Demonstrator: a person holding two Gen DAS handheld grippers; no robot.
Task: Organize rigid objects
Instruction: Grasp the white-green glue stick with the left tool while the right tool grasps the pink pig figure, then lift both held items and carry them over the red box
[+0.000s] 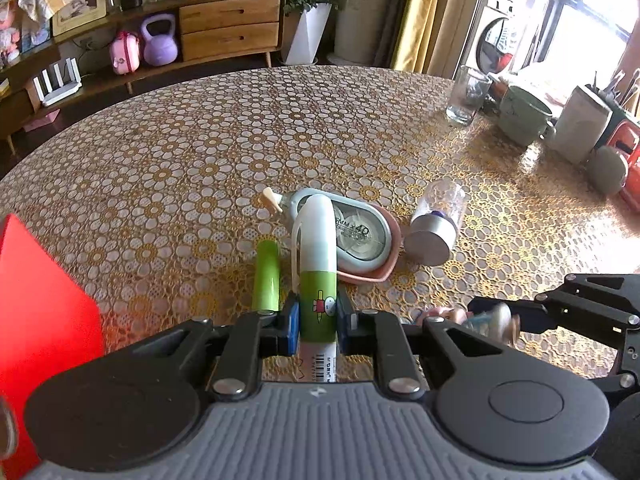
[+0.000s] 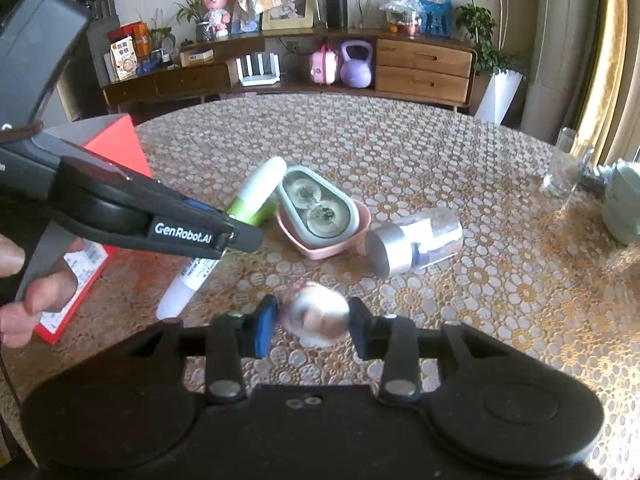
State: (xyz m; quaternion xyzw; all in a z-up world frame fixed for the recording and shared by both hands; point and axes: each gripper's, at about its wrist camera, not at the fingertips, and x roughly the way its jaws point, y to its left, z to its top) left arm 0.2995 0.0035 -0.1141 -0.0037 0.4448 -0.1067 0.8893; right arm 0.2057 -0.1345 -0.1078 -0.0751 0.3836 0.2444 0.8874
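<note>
My left gripper [image 1: 318, 318] is shut on a white marker with a green label [image 1: 318, 264], held lifted and pointing away over the table. A green cylinder [image 1: 266, 276] lies just left of it. Behind the marker, a grey correction-tape dispenser [image 1: 356, 236] rests in a pink heart-shaped dish [image 1: 386, 270]. A clear bottle with a silver cap [image 1: 434, 228] lies on its side to the right. My right gripper [image 2: 314, 318] is shut on a small, round, blurred toy figure [image 2: 318, 314]. The left gripper [image 2: 230, 234] with the marker [image 2: 260, 188] shows at the left of the right wrist view.
A red box [image 2: 120, 148] stands at the table's left edge. A drinking glass [image 1: 466, 96], a green mug [image 1: 522, 114] and a utensil holder [image 1: 582, 124] crowd the far right. A patterned cloth [image 1: 240, 140] covers the round table. A person's fingers [image 2: 24, 300] grip the left handle.
</note>
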